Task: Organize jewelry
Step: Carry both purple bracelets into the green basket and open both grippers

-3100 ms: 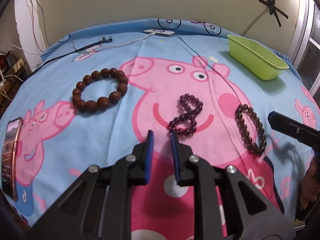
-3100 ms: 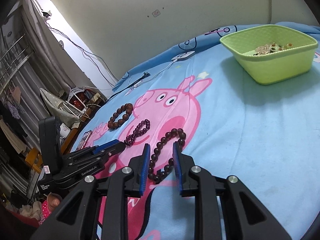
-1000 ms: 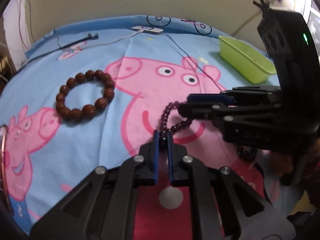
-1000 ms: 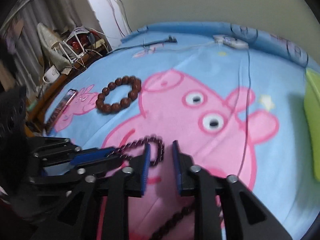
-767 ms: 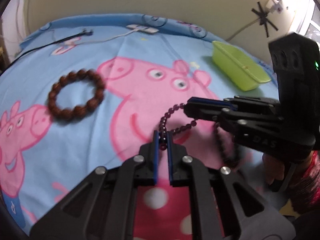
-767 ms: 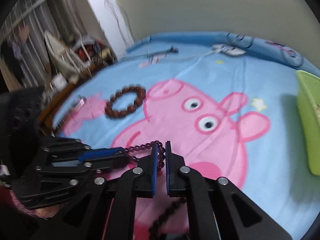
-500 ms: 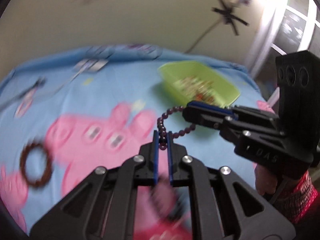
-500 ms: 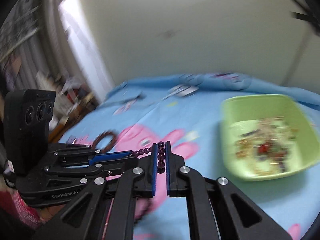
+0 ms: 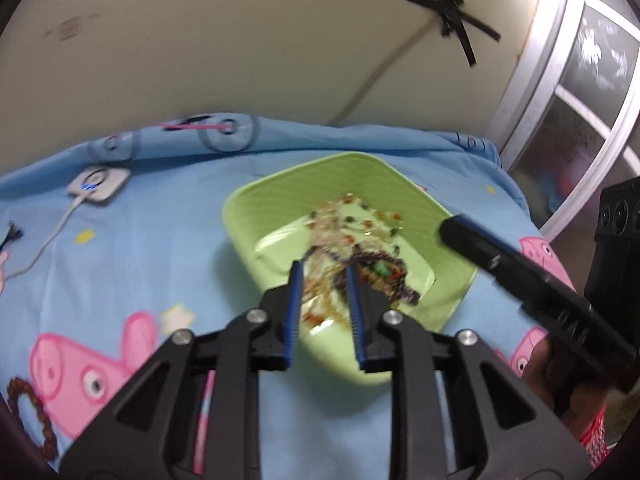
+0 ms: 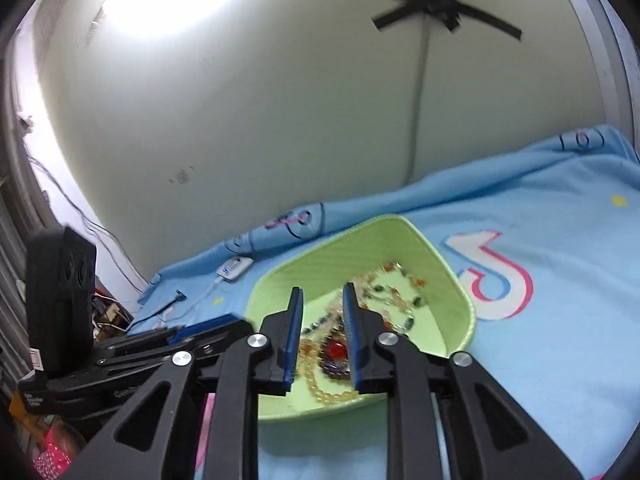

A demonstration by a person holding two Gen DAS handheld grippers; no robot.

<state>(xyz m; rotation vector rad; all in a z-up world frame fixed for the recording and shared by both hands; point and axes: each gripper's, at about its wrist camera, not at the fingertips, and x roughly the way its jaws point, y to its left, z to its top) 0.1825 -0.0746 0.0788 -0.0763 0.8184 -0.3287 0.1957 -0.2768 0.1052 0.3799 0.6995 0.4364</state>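
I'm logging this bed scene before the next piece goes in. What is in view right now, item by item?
basket: one, lime green, on the blanket near the wall
jewelry heap: one blurred pile, mixed colours, inside the basket
bead bracelet: one, brown, on the blanket at the lower left edge of the left view
charger puck: one, white with a blue light, corded, left of the basket
blanket: one, blue with pink cartoon pigs, covering the bed
tape cross: one, black, on the wall
window: one, white-framed, far right
left tongs: black with blue pads, jaws opening, gripping nothing, over the basket
right tongs: same make, jaws apart, over the basket
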